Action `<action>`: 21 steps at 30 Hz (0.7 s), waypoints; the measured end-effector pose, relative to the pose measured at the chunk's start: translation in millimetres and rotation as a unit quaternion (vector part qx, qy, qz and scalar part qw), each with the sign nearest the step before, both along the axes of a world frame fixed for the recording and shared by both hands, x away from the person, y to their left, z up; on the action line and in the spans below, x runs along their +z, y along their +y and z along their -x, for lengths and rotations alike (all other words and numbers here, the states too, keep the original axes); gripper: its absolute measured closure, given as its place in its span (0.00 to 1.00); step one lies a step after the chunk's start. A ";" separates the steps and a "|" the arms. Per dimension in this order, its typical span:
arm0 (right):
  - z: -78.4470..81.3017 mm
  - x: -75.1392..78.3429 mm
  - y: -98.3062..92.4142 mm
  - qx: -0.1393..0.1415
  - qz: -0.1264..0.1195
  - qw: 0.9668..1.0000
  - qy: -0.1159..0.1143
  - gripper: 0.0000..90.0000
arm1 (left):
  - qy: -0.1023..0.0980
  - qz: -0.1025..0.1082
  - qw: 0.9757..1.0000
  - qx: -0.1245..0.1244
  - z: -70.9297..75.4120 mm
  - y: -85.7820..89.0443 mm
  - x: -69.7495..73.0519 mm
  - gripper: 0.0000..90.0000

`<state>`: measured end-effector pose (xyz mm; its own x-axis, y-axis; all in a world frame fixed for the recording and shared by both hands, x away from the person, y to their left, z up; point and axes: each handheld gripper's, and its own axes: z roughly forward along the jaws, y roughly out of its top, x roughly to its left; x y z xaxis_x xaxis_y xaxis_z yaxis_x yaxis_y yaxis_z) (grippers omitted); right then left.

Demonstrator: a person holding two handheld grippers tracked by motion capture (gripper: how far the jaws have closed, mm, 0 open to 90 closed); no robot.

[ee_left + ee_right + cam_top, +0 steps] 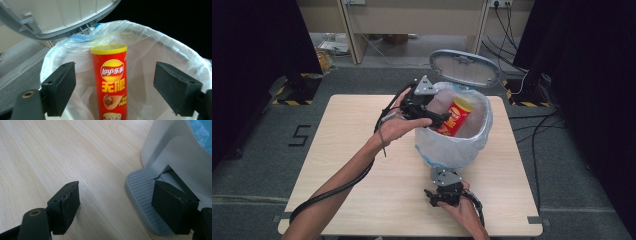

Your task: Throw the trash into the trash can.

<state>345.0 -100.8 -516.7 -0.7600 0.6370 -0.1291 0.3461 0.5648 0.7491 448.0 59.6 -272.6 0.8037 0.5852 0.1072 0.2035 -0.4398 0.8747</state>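
High view: your left hand-held gripper [432,119] sits at the rim of the pedal bin [462,145], the Lay's crisp tube [455,117] inside just beyond it.
Left gripper view: jaws wide, tube [112,82] standing between them, untouched.
Right gripper view: your right hand-held gripper [125,206] spread wide; grey pedal [141,195] under its right jaw, desk [50,157] under its left.

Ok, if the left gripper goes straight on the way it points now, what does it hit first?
Most likely the red chip can: it stands between the left gripper's open jaws, inside the bagged bin. How far ahead the can sits is hard to judge.
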 end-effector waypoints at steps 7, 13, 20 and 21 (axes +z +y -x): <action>0.1 0.3 0.1 -0.001 0.002 1.000 0.000 0.25 | -0.005 0.023 1.000 0.012 4.4 29.3 2.3 0.17; 0.1 0.4 0.1 -0.002 0.002 1.000 0.000 0.25 | -0.006 0.034 0.999 0.031 5.0 55.5 -4.1 0.17; 0.1 0.3 -0.2 -0.002 0.000 1.000 0.001 0.25 | -0.009 0.046 0.998 0.050 5.6 80.5 -8.0 0.17; 0.1 0.3 -0.2 -0.002 0.000 1.000 0.001 0.25 | -0.008 0.051 0.997 0.053 5.5 84.2 -8.5 0.17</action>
